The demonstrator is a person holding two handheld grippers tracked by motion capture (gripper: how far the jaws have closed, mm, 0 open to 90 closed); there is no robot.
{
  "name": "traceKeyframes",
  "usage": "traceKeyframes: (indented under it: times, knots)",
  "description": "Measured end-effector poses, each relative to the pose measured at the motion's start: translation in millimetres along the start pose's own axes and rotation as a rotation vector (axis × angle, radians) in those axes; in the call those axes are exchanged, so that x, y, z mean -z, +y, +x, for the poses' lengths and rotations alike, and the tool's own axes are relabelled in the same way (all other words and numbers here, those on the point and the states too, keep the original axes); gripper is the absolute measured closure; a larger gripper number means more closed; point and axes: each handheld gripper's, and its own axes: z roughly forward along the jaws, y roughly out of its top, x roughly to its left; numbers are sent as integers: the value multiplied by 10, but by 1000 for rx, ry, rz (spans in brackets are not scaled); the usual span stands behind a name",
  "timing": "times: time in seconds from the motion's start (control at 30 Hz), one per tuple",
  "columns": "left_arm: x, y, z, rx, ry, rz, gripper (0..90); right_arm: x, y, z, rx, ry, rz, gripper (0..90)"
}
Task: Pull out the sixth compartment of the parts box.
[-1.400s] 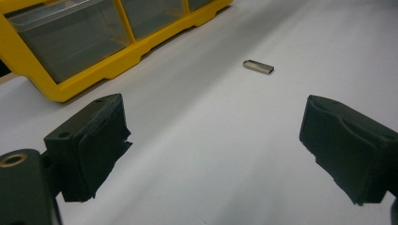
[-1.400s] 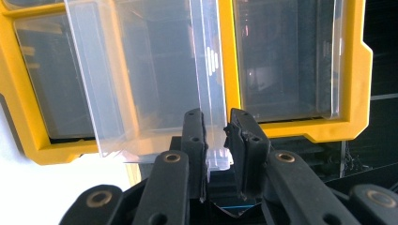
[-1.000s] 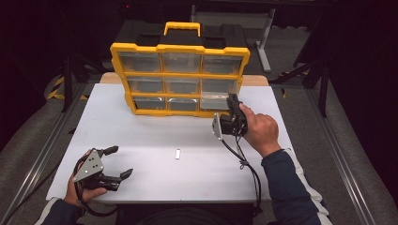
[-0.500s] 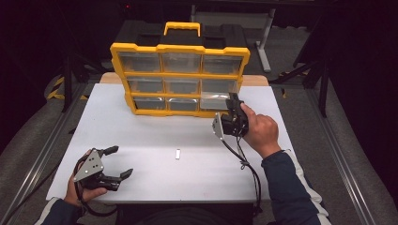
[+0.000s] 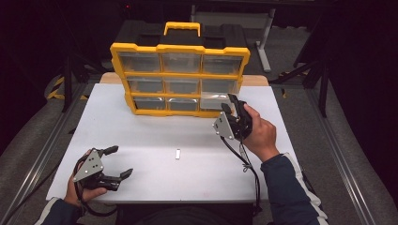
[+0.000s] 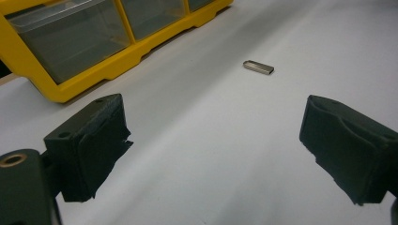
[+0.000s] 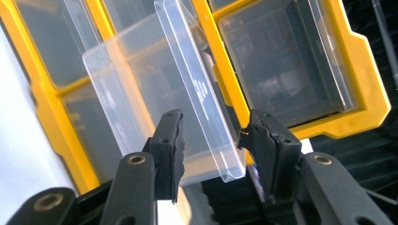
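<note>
A yellow organizer (image 5: 180,77) with clear drawers stands at the back of the white table (image 5: 141,131). Its bottom right drawer (image 7: 141,84) is pulled partly out. My right gripper (image 5: 230,103) is at that drawer. The drawer's clear front lip sits between the jaws of this gripper (image 7: 211,140), which have just been opening, and the pads no longer press on it. My left gripper (image 5: 121,161) rests open and empty at the table's near left corner. A small metal USB stick (image 5: 178,153) lies mid-table, ahead of the left gripper (image 6: 213,145).
The organizer's other drawers look closed. Its yellow frame (image 6: 94,70) lies beyond the left jaw, with the metal stick (image 6: 258,67) to its right. A cable (image 5: 244,164) trails from the right gripper across the table. Dark stands surround the table.
The right gripper's jaws look slightly wider apart at the drawer front. Both hands keep their places.
</note>
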Motion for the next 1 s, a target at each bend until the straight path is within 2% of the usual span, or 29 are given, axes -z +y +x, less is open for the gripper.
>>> traceKeyframes:
  times: [0.17, 0.27, 0.47, 0.63, 0.83, 1.0]
  knots:
    - [6, 1, -1, 0, 1, -5, 91, 50, -25, -14, -100, 34, -37, 517]
    - [9, 1, -4, -1, 2, -6, 91, 93, -51, -12, -177, 59, -54, 488]
    - [11, 0, -2, -2, 2, -7, 92, 156, -90, -6, -269, 90, -101, 457]
    - [17, 1, -5, -6, 3, -7, 93, 206, -101, 7, -332, 112, -131, 434]
    - [25, 1, -7, -13, 4, -4, 97, 220, -123, 40, -362, 124, -141, 418]
    - [26, 2, -11, -16, 1, -8, 98, 235, -129, 71, -393, 154, -161, 390]
